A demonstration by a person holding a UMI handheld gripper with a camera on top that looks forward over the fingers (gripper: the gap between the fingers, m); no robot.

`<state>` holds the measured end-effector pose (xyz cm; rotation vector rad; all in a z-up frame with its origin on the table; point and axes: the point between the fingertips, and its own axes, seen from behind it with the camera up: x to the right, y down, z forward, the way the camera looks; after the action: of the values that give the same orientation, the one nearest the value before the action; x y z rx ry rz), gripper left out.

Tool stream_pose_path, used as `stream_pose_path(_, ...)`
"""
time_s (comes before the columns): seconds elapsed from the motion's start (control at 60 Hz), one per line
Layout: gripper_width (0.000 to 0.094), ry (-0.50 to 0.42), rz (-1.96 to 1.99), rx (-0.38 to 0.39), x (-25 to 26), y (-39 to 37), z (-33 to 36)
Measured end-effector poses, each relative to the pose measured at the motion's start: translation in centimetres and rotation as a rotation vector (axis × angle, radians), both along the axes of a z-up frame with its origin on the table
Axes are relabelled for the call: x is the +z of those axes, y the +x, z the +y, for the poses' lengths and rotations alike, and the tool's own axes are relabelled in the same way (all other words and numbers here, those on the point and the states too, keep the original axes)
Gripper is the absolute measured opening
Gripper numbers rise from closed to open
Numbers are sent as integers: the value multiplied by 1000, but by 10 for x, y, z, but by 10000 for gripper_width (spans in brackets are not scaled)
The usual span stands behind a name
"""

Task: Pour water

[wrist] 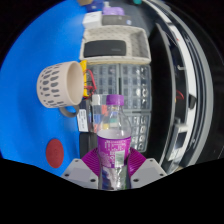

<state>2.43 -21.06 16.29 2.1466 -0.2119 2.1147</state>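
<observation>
A clear plastic water bottle with a purple label and purple cap stands upright between my fingers. My gripper is shut on the water bottle, with the purple pads pressed against both its sides. A beige ribbed mug lies tilted on its side on the blue table, beyond the bottle and to its left, its open mouth facing the bottle.
A white wire dish rack with a beige tray on top stands just beyond the bottle. A red round lid lies on the blue table left of my fingers. A dark counter edge and appliance run along the right.
</observation>
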Motion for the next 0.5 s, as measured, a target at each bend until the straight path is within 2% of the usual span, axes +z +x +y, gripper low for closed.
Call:
stream_pose_path(0.217, 331, -440, 29, 55, 4, 14, 28)
stream_pose_path(0.283, 330, -545, 29, 62, 5, 18, 34)
stream_pose_path(0.383, 330, -623, 35, 66, 5, 23, 40)
stream_pose_path(0.5, 332, -663, 40, 62, 4, 26, 42)
